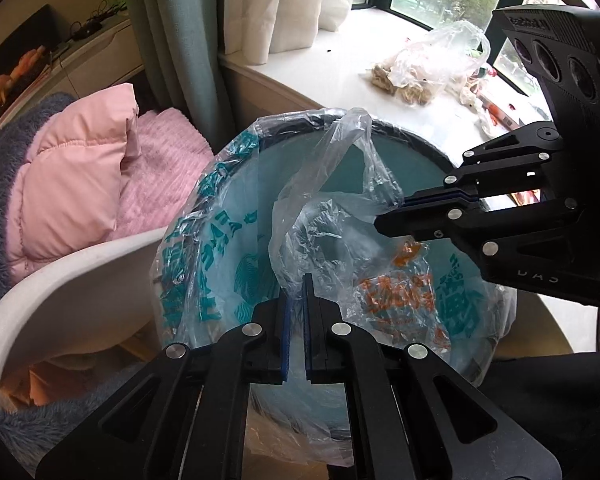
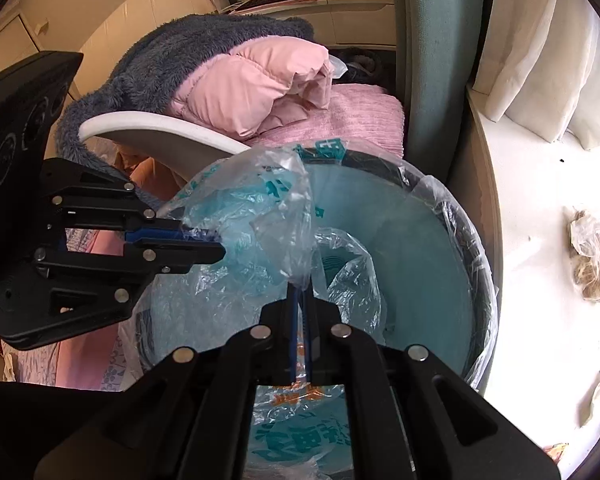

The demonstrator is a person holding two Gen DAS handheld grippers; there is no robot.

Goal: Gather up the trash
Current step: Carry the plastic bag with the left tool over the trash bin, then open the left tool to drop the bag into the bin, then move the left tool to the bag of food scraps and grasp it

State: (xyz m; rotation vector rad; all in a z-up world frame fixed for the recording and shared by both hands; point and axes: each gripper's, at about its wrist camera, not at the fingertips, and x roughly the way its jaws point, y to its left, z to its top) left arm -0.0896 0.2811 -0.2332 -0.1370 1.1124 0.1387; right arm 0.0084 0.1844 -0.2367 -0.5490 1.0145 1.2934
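**Two Tongs Over the Lined Bin**

While both tongs hang over the round trash bin [image 1: 428, 142], a crumpled clear plastic bag [image 1: 332, 216] is stretched between them above its mouth. The bin wears a translucent liner [image 1: 196, 240] printed in teal, folded over the rim; the inside shows a pale blue wall, and what lies at the bottom cannot be made out.

The left tongs [image 1: 298, 308] stand slightly parted, with a fold of the clear bag running down between the blue pads (whether they press it is unclear). The right tongs [image 2: 300, 300] are closed on another bunched part of that bag.

From the left wrist view, the windowsill [image 1: 320, 76] behind the bin carries a second clear bag [image 1: 432, 64] holding brownish scraps, with more litter beside it. From the right wrist view, that sill bag appears only at the edge, while a white chair [image 2: 160, 132] piled with a pink padded jacket [image 2: 260, 80] and a grey fleece blanket [image 2: 172, 52] shows fully.
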